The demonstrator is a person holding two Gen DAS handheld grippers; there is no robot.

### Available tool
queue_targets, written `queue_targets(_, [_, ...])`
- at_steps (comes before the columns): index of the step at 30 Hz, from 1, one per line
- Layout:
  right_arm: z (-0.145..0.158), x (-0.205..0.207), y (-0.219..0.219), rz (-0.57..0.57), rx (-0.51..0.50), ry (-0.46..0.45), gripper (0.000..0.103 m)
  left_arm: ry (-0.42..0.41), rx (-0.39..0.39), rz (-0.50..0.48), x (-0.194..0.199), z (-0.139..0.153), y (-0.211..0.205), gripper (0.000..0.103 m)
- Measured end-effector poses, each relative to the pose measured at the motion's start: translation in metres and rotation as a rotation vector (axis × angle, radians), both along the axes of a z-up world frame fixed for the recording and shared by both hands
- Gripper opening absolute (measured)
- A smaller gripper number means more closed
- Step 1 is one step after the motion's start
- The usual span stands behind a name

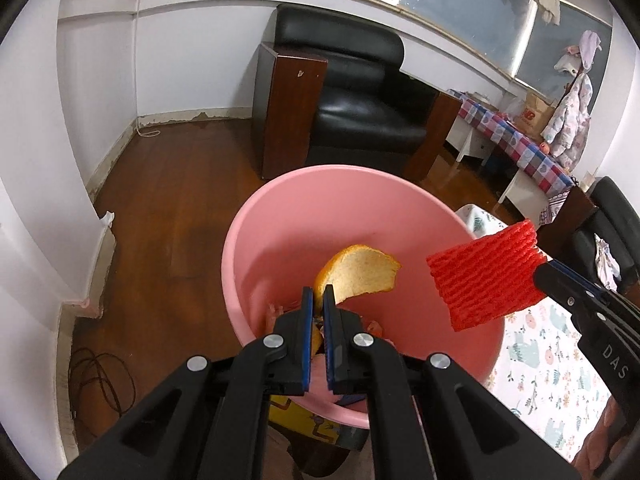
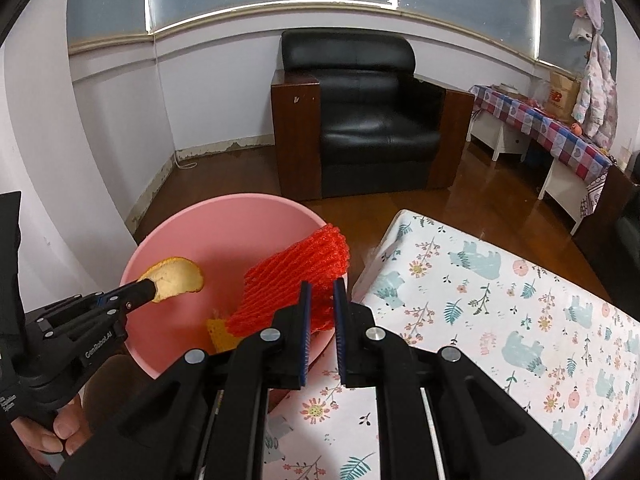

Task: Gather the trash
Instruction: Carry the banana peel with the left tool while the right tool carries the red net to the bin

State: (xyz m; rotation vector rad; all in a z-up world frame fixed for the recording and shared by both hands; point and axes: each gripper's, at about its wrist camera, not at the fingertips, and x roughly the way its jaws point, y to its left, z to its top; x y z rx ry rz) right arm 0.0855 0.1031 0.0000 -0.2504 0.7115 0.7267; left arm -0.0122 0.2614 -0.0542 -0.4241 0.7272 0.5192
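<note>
My left gripper (image 1: 318,294) is shut on an orange peel (image 1: 360,274) and holds it above the inside of the pink bin (image 1: 260,216). It also shows in the right wrist view (image 2: 150,290) with the peel (image 2: 176,276). My right gripper (image 2: 320,288) is shut on a red foam fruit net (image 2: 296,280) and holds it over the right part of the pink bin (image 2: 180,216). In the left wrist view the net (image 1: 486,274) hangs from the right gripper (image 1: 540,276) over the bin's right rim. Some scraps lie at the bin's bottom (image 2: 220,330).
A table with a bear-patterned cloth (image 2: 500,300) stands right of the bin. A black armchair (image 2: 372,120) stands at the back. A long table with a checked cloth (image 2: 552,132) runs along the right wall. Cables (image 1: 100,380) lie on the wooden floor at left.
</note>
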Motion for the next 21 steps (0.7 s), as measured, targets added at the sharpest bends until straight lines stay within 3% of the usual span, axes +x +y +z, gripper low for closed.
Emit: queue_targets(21, [-0.016, 0.002, 0.018, 0.029, -0.035, 0.022, 0.011, 0.038, 0.005, -0.010, 0.011, -0.014, -0.001, 0.004])
